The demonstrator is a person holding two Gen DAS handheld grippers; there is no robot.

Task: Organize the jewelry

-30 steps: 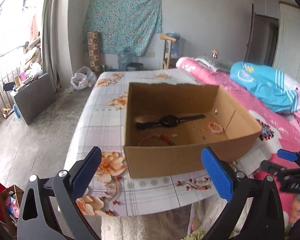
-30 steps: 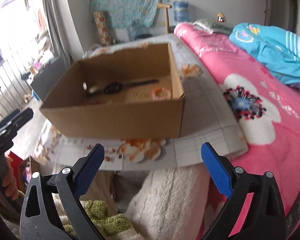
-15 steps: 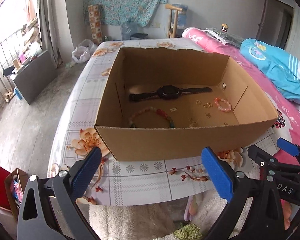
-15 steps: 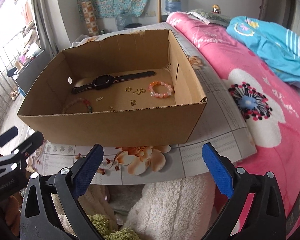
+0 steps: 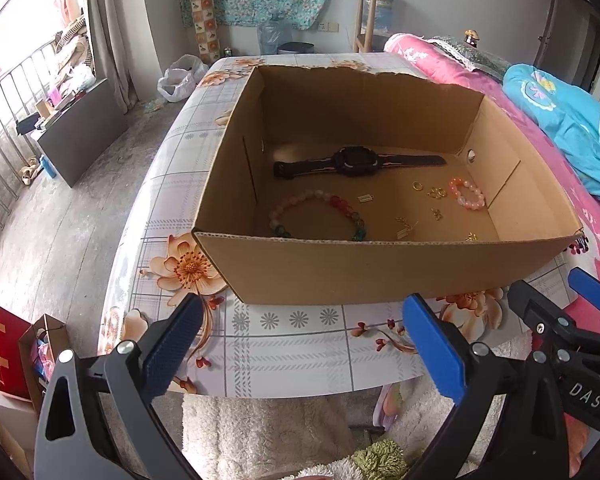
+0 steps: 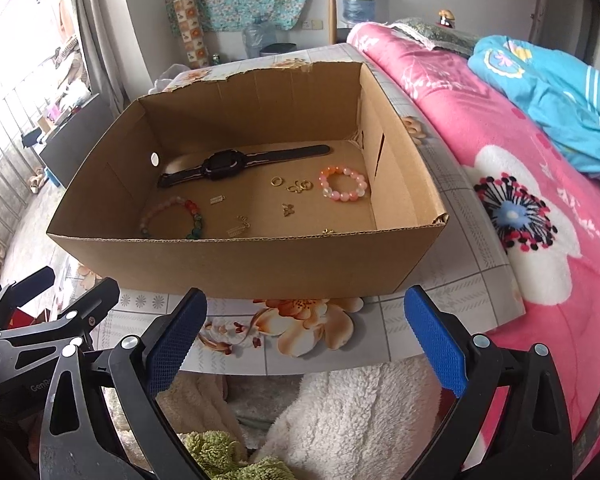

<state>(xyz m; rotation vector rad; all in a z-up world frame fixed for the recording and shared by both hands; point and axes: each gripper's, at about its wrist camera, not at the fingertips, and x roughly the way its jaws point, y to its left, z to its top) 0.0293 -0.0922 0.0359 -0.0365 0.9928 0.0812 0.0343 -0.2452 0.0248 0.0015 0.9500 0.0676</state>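
**Both grippers poised, empty, before the jewelry box**

While both tools hang side by side off the near edge of the table, neither touches anything. The left gripper [image 5: 300, 344] points forward and slightly down, its blue-padded fingers [image 5: 172, 344] spread wide apart with nothing between them; only tablecloth and the white fleece below show in the gap. Level with it to the right, the right gripper [image 6: 304, 340] is held the same way, jaws equally wide and empty, and each tool appears at the edge of the other's view. No hand can be seen on either handle.

Just beyond the fingertips lies the table [image 5: 292, 344], covered in a grey checked cloth printed with orange flowers. On it, a little back from the near edge, stands an open cardboard box [image 6: 236, 268] whose near wall faces the grippers and whose far rim is torn.

All the jewelry lies on the box floor. Nearest, at the left, is a multicolour bead bracelet [image 6: 172, 216], partly hidden by the near wall. To its right lie several small gold pieces [image 6: 288, 210], too small to tell apart surely, with gold rings [image 6: 296, 185] farther in. Right of the rings, near the right wall, sits a pink bead bracelet [image 6: 343, 183]. Farthest back, a black wristwatch [image 5: 354, 161] is stretched out flat along the far wall.

A pink floral bed [image 6: 540, 208] borders the table on the right.
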